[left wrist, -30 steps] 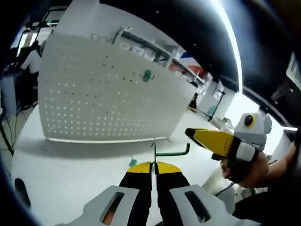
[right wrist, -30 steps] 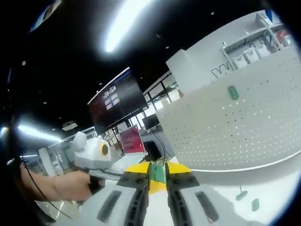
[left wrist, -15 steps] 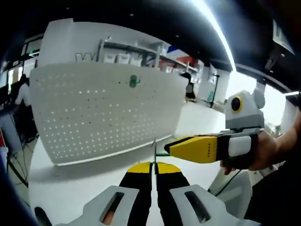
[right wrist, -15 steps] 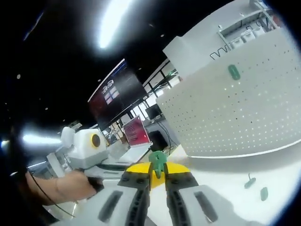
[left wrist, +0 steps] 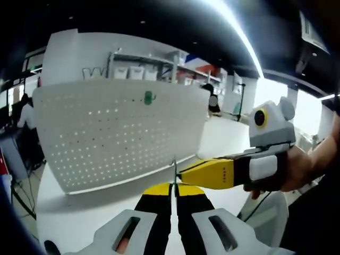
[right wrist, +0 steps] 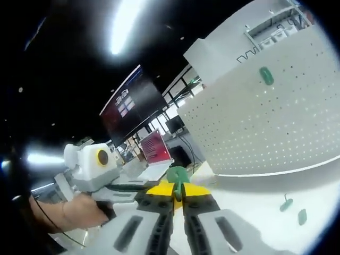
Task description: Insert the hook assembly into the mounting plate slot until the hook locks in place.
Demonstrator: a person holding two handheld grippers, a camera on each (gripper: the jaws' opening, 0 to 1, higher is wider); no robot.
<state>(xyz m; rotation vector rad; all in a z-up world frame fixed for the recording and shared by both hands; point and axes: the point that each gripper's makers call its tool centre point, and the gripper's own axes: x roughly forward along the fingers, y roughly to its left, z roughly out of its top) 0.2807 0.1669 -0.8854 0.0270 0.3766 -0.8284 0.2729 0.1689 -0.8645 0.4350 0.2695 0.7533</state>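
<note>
The hook assembly (left wrist: 175,171) is showing as a thin green wire standing up between the closed jaws of the left gripper (left wrist: 173,187), and the right gripper (left wrist: 204,173) is coming across from the right with its yellow tip just beside that wire. In the right gripper view, the right gripper (right wrist: 178,192) is pinching a small green plate (right wrist: 177,177) between nearly shut jaws; this is probably the mounting plate, though the blur is making it hard to be sure. Both parts are looking light and stiff, and the bare wire is likely slippery, so it is better held low on its straight stem, leaving the end free for the slot. The white pegboard (left wrist: 122,133) is standing on the white table (left wrist: 95,212) behind, with another green piece (left wrist: 150,97) hanging high on it. Two small green parts (right wrist: 294,209) are lying on the table near the board.
</note>
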